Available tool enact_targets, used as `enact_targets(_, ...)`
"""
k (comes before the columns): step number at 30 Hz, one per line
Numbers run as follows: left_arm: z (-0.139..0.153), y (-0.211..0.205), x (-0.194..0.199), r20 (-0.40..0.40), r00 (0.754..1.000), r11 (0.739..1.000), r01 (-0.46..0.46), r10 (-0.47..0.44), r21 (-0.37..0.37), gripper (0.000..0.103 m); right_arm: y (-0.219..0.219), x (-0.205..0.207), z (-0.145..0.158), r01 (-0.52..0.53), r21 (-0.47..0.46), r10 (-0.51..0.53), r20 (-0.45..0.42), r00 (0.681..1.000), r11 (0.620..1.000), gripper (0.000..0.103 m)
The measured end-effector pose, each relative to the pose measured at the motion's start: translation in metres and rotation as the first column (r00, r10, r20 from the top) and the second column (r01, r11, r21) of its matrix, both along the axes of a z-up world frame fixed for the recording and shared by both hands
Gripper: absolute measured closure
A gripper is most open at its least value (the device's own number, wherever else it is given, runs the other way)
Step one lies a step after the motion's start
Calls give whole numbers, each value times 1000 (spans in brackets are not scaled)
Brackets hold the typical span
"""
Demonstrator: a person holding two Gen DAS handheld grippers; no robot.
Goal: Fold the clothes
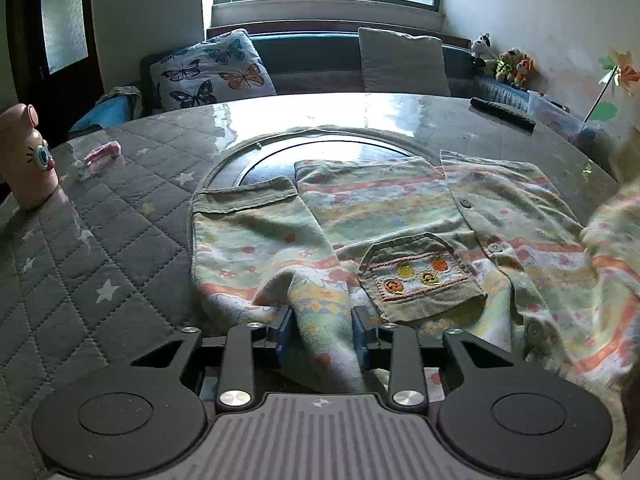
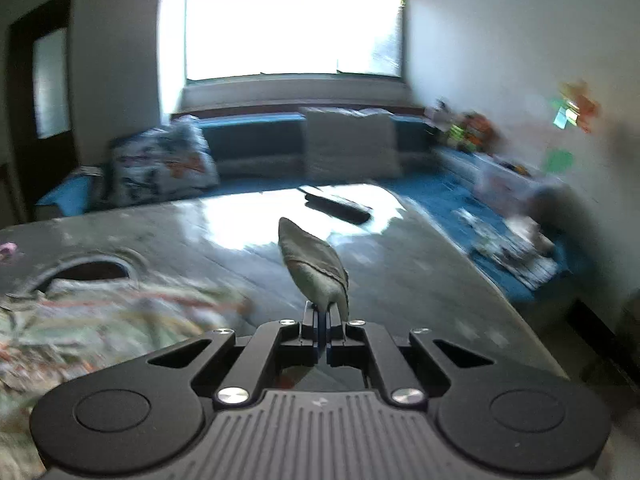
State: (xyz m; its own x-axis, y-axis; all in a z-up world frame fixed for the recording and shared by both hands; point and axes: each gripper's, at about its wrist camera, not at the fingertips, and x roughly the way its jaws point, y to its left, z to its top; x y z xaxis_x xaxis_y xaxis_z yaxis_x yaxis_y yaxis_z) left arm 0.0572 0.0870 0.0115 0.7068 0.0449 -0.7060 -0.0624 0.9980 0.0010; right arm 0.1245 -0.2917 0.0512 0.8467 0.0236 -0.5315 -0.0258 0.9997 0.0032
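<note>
A child's pastel striped flowered shirt (image 1: 380, 216) with a green embroidered pocket (image 1: 420, 276) lies spread on the quilted grey table (image 1: 100, 240). My left gripper (image 1: 323, 320) is at the shirt's near edge with its fingers apart and a fold of the fabric lying between them. My right gripper (image 2: 323, 320) is shut on a grey-green edge of the shirt (image 2: 316, 268), which sticks up from its closed fingers above the table. The rest of the shirt (image 2: 80, 320) shows blurred at the left of the right wrist view.
A pink cat-faced bottle (image 1: 26, 156) stands at the table's left edge. A small pink item (image 1: 102, 154) lies near it. A dark remote-like object (image 1: 502, 114) lies at the far right. A round dark inset (image 1: 320, 156) sits mid-table. A sofa with cushions (image 1: 212, 70) stands behind.
</note>
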Motion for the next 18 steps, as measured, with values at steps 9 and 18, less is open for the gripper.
enact_targets(9,-3,-1,-3,-17,1000,1000,-5,5,26,76,-71,-43,-49,246,0,-243,-141,960,969,88)
enact_targets(18,-4,0,-3,-25,1000,999,-17,18,34,73,-80,-56,-39,271,-33,-273,-74,959,962,85)
